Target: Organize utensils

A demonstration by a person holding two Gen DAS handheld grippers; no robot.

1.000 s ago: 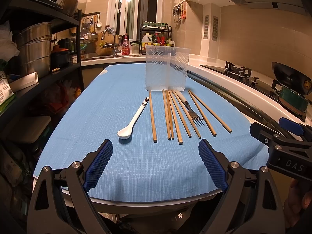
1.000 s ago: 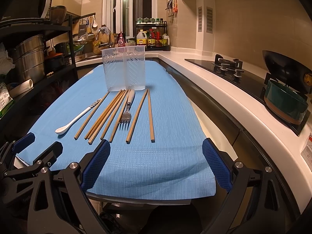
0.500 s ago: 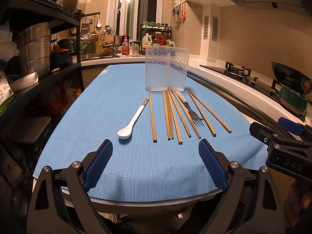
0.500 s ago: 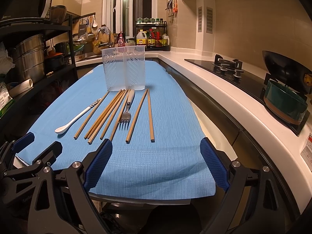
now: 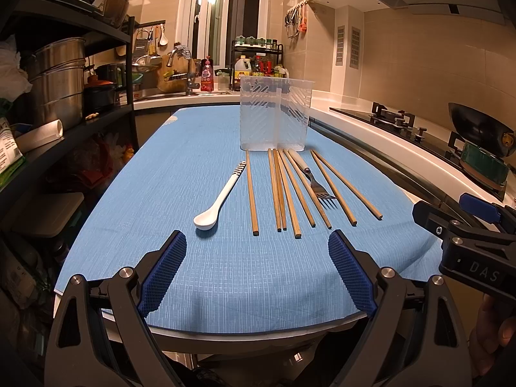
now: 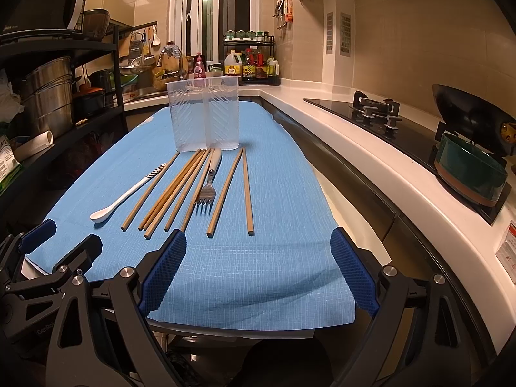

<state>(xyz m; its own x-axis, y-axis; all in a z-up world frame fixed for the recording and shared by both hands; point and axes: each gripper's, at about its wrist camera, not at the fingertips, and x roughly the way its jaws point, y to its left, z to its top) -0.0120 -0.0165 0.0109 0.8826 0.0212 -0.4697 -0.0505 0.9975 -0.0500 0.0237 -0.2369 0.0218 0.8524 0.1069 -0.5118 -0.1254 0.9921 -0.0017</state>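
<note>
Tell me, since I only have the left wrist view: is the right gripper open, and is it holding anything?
Observer: The right gripper is open and empty, held low at the near edge of the blue cloth.
Operator: What lies straight ahead of it?
Observer: The near ends of the two rightmost chopsticks lie just ahead of the gap between its fingers, and the fork lies a little to their left.

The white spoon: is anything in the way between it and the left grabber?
No. Only bare blue cloth lies between the open left gripper and the white spoon. The chopsticks lie beside it, to the right.
</note>
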